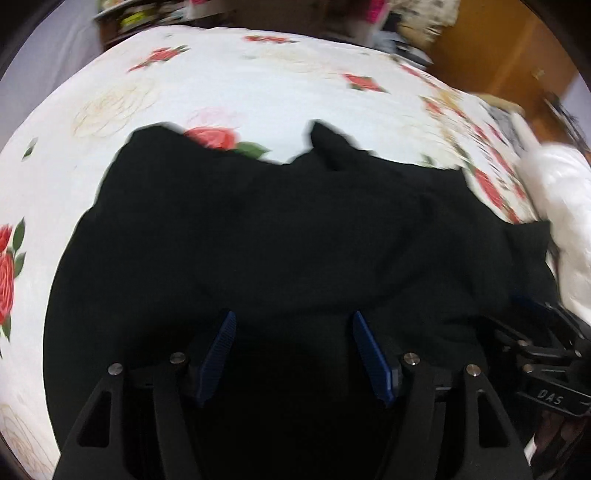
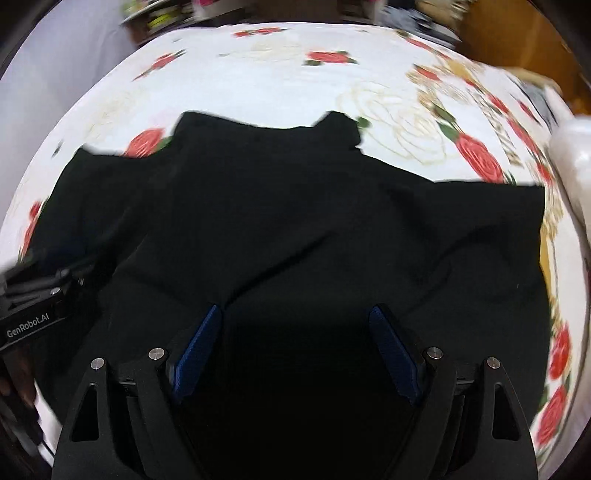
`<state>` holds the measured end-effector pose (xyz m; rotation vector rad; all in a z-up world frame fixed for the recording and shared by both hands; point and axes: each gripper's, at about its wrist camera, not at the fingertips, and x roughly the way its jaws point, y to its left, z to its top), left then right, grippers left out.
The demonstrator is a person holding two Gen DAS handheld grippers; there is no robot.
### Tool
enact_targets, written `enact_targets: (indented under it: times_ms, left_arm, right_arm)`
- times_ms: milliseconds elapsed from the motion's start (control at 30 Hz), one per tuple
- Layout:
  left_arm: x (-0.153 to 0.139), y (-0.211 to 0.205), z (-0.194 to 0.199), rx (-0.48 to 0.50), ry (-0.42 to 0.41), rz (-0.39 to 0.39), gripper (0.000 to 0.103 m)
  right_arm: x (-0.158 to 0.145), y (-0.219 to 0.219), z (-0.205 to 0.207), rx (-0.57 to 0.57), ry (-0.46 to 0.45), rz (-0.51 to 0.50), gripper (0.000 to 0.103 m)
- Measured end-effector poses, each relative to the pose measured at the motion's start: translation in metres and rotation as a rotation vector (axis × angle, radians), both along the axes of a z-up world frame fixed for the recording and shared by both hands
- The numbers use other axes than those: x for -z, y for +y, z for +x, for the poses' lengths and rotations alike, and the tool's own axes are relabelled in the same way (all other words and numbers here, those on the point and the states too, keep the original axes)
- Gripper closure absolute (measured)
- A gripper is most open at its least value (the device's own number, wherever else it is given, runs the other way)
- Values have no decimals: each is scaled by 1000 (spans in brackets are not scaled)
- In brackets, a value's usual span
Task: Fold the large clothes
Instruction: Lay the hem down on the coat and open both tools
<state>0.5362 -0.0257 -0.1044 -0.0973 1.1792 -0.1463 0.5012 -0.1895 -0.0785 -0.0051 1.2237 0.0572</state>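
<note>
A large black garment [image 1: 280, 229] lies spread on a bed with a white rose-print sheet [image 1: 236, 85]; it also fills the right wrist view [image 2: 295, 221]. My left gripper [image 1: 293, 321] is open, its blue pads apart just above the garment's near part, nothing between them. My right gripper [image 2: 297, 314] is open too, hovering over the near part of the garment beside a diagonal crease. The right gripper's body shows at the right edge of the left wrist view [image 1: 546, 369]; the left gripper's body shows at the left edge of the right wrist view [image 2: 33, 302].
A white pillow or bundle [image 1: 557, 206] lies at the bed's right side, also in the right wrist view [image 2: 572, 158]. A wooden wardrobe [image 1: 495, 51] stands behind on the right. Cluttered items [image 1: 147, 11] sit beyond the bed's far edge. Both views are motion-blurred.
</note>
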Motion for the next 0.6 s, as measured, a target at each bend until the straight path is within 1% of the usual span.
enact_targets:
  times_ms: [67,133,233,333,367,400,433,467,533,600]
  left_arm:
    - [5,-3,3,10,-2,30,34]
    - [7,-6,5,14,1,61,34]
    - [10,-2,13,-22,35,47,35]
    - [8,1,17,-46,66,50,37]
    - [2,3,15,-55,63,39,37]
    - [-4,4,12,-45,58,41,37]
    - [-9,5,8,-38,42,59,37]
    - [-12,9,6,-38,25,78,37]
    - [-18,22,-1,-48,8,85,37]
    - [-18,31,-5,-51,-12,102,37]
  right_arm:
    - [8,7,6,10,2,-66,19]
    - [14,9,11,23,4,-111,17]
    - [21,6,26,77,58,-104,15]
    - [22,4,36,62,98,-95,13]
    - [17,2,34,57,92,-81,13]
    - [7,-2,29,45,67,-57,13]
    - [-4,-9,20,39,35,-50,13]
    - [-13,-15,14,42,7,-56,13]
    - [-32,-33,-4,42,-50,-50,13]
    - [-42,-53,-21,60,-62,-79,13]
